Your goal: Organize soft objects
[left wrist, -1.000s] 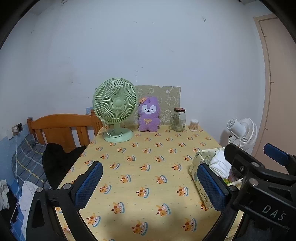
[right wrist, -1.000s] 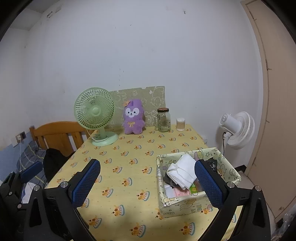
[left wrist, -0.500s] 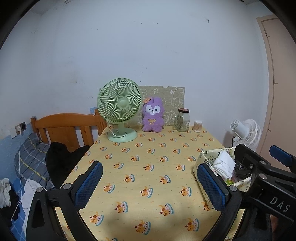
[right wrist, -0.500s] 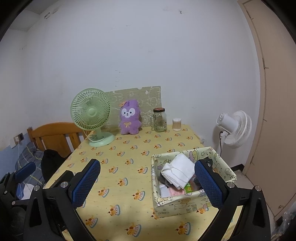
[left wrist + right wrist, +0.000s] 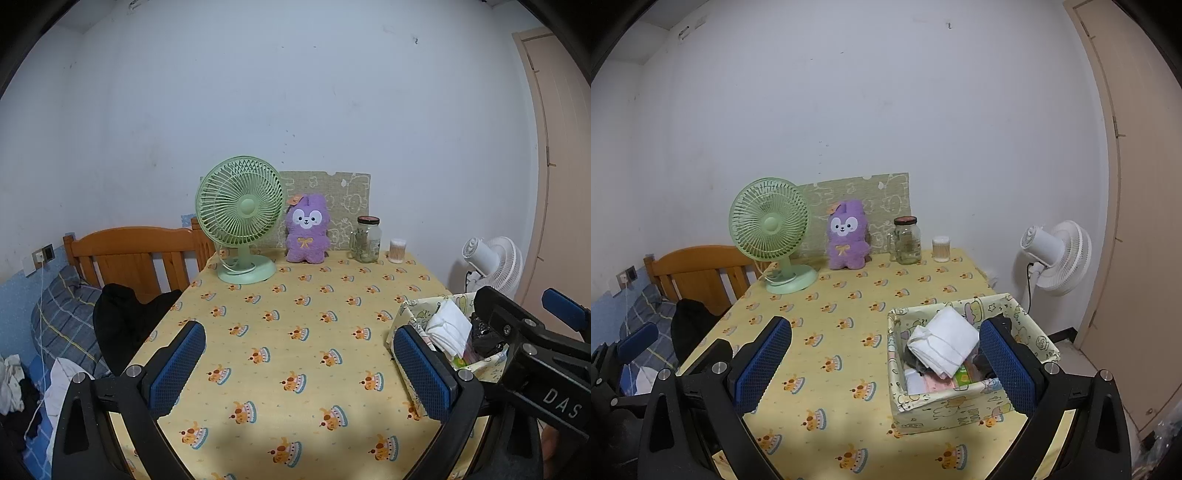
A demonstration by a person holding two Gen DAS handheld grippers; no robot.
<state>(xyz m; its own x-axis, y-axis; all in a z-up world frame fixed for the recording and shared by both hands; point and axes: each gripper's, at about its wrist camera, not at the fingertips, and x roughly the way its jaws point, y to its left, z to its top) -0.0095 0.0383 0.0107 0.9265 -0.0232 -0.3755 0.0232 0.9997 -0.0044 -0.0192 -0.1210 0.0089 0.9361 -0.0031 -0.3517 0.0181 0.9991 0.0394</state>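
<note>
Both grippers hover over the near edge of the table (image 5: 295, 332), which is covered in a yellow patterned cloth. The left gripper (image 5: 299, 365) has its blue pads spread wide with nothing between them, and a broad bare stretch of cloth runs ahead of it up to the far edge. The right gripper (image 5: 884, 363) is equally wide apart and empty. The fabric storage box (image 5: 964, 402) sits just ahead and between its fingers toward the right pad, near the table's right edge, with a folded white cloth (image 5: 945, 347) lying on top of its contents. Well ahead of both grippers, against the wall, the purple plush toy (image 5: 307, 234) stands upright between the green fan (image 5: 240, 218) and a glass jar (image 5: 365, 240)
</note>
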